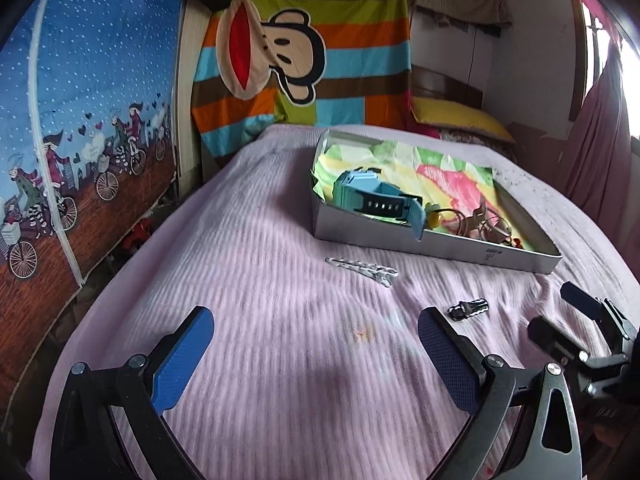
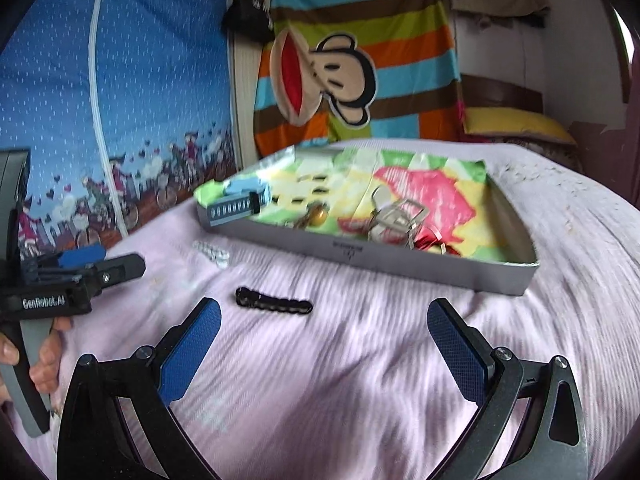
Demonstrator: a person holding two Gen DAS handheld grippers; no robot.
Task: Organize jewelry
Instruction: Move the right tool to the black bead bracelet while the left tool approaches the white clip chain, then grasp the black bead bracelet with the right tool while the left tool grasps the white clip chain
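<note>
Right gripper [image 2: 324,344] spread wide and empty, left gripper [image 1: 316,344] likewise. Black clip [image 2: 274,302] just beyond: light, stiff, probably slippery; pinch mid-body across its width.

"GenRobot.AI" stands on the left claw [image 2: 112,264] body.

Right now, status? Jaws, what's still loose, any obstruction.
Left gripper and right gripper both open, empty. Silver clip and black clip loose on bedspread, outside tray. Nothing in the way.
</note>
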